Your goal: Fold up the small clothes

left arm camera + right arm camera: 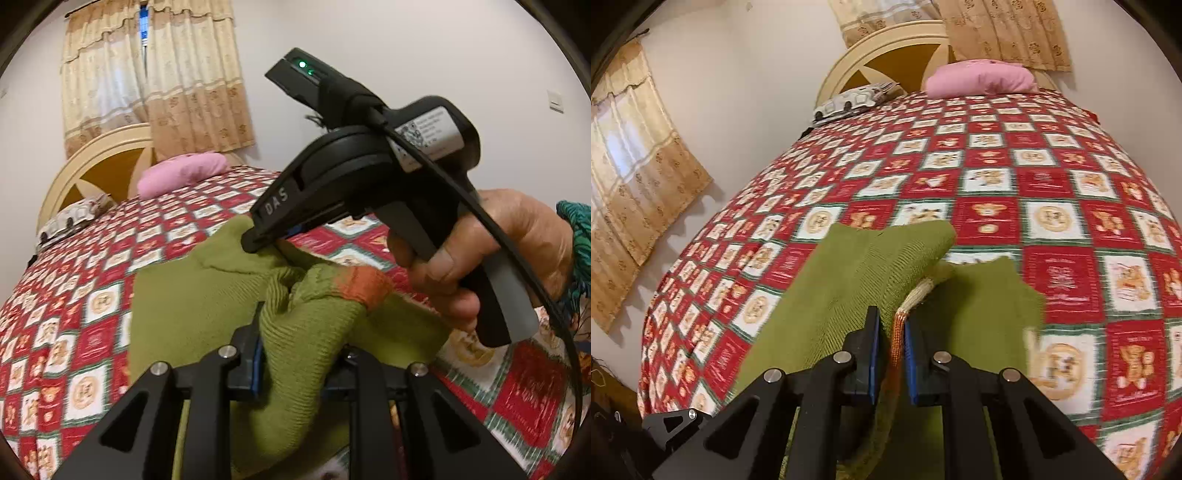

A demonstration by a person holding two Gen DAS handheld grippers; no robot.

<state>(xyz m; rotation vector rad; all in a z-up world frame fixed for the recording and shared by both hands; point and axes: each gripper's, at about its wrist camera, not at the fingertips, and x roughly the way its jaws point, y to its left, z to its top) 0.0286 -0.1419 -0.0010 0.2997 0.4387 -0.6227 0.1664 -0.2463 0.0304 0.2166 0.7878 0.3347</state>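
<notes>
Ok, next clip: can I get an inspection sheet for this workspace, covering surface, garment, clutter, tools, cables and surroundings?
Surface: bed with a red and white teddy-bear quilt.
Job's things: green knit garment with an orange-trimmed edge, bunched up, partly lifted off the quilt.
Clutter: pink pillow and a patterned pillow at the head end.
Tools: left tool shut on the green knit; right tool shut on the orange trim, held by a hand.
Cables: black cable running along the right tool.
Surroundings: cream headboard, beige curtains, white walls.
</notes>
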